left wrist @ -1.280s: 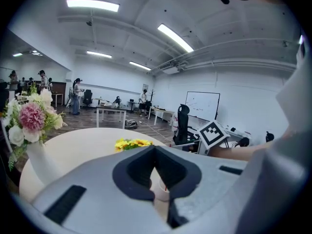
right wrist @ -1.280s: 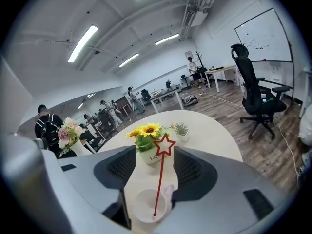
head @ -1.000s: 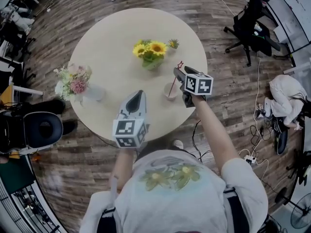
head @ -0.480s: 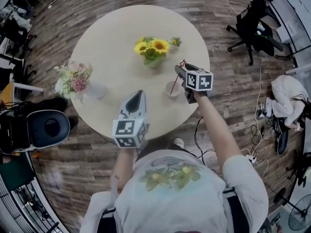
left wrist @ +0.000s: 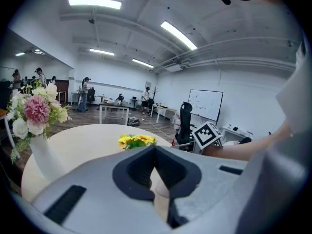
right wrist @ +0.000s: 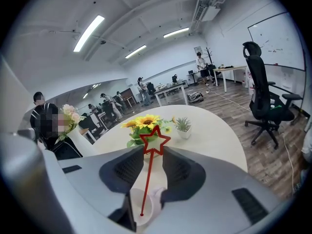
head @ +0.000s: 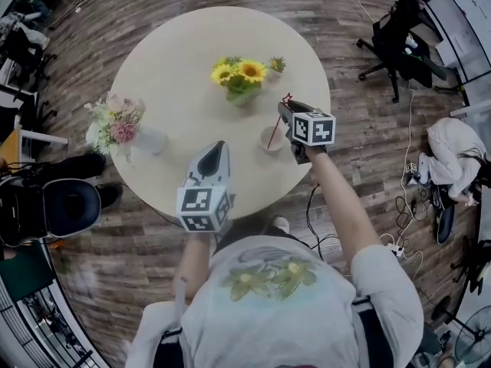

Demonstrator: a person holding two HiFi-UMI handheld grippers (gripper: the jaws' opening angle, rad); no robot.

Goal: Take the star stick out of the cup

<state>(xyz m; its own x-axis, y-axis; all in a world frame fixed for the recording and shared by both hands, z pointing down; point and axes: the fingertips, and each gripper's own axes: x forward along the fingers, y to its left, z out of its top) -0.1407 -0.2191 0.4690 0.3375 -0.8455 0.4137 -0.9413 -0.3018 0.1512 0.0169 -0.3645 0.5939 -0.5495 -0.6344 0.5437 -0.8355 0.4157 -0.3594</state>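
**Open-plan office, round beige worktop (head: 176, 60)**

Near its right edge sits the small white paper cup (head: 270, 142). The thin red star-topped stick (right wrist: 146, 183) stands in it and leans, with its star above the rim. Your right tongs (right wrist: 152, 150) straddle the stick and are closing, pads not yet pressing it. Your left tongs (left wrist: 155, 147) hover over the near edge, pressed together and empty.
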